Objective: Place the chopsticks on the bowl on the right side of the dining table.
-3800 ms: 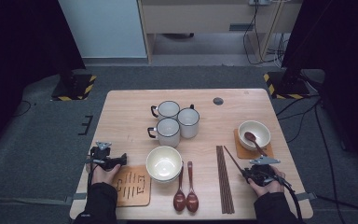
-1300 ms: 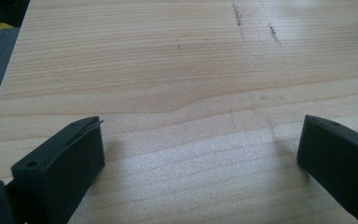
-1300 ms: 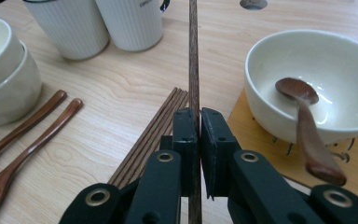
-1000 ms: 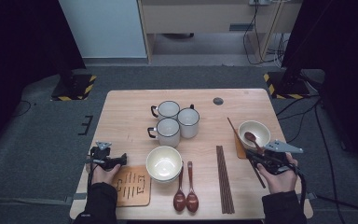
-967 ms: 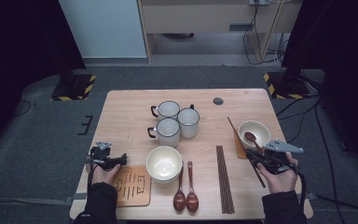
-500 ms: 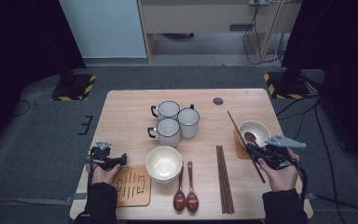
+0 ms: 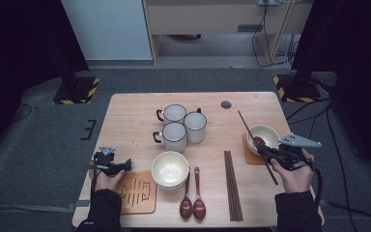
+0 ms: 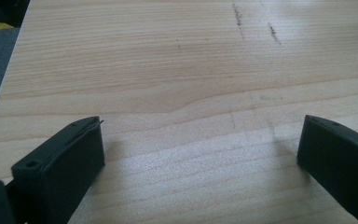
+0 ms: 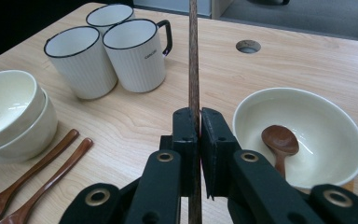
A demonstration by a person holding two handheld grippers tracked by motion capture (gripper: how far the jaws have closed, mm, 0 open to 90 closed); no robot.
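My right gripper [image 7: 266,154] [image 9: 196,115] is shut on a single dark wooden chopstick [image 7: 249,133] [image 9: 193,56]. The stick slants up and away past the left rim of a cream bowl [image 7: 270,133] [image 9: 307,154]. That bowl holds a brown spoon [image 9: 279,141] and sits on a wooden coaster [image 7: 248,154]. More chopsticks [image 7: 233,186] lie on the table to the left of that hand. My left gripper [image 7: 121,166] [image 8: 200,140] rests open on bare tabletop at the front left, with nothing between its jaws.
Three white mugs [image 7: 181,124] [image 9: 107,51] stand in a cluster mid-table. Stacked cream bowls [image 7: 170,169] [image 9: 9,116] sit in front of them, with two brown spoons [image 7: 192,203] [image 9: 42,168] beside them. A wooden trivet [image 7: 137,193] lies by the left hand.
The right gripper has lifted one chopstick off the table and carried it back beside the bowl with the spoon; its far tip has crept farther from me. The left hand has kept still.
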